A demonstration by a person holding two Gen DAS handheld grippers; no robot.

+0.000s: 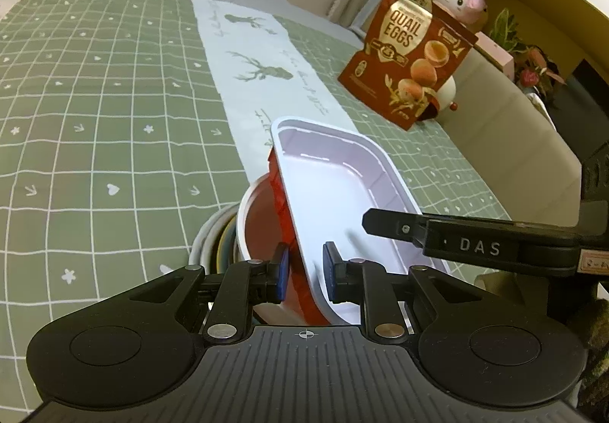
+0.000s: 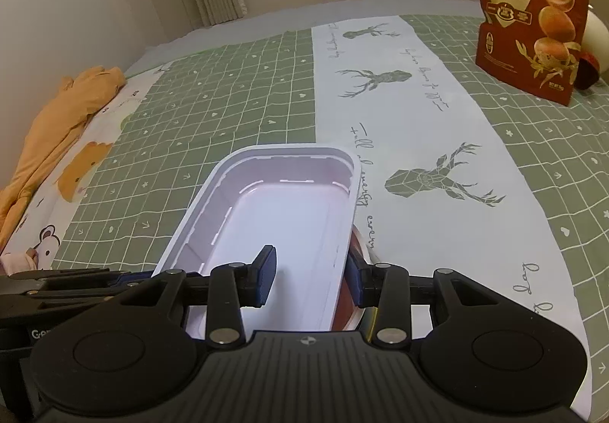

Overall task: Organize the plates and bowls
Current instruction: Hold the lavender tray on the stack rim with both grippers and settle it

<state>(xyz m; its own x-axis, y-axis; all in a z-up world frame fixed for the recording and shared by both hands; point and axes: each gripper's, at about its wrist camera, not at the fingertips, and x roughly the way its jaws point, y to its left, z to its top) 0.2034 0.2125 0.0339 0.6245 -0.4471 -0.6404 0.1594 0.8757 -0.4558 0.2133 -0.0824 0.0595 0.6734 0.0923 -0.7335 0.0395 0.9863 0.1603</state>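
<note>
Looking from left to right, we see our left gripper [image 1: 303, 272] straddling one long wall of the shallow rectangular white plastic tray with a red outside [image 1: 335, 191], its blue pads on either side of the wall and apparently clamped on it. Tilted, the tray sits over a round red bowl with a white rim [image 1: 259, 229] nested in other dishes on the green checked cloth [image 1: 95, 118]. Our right gripper [image 2: 310, 280] pinches the opposite wall. Farther right stands a red quail egg pouch [image 1: 407, 50].
</note>
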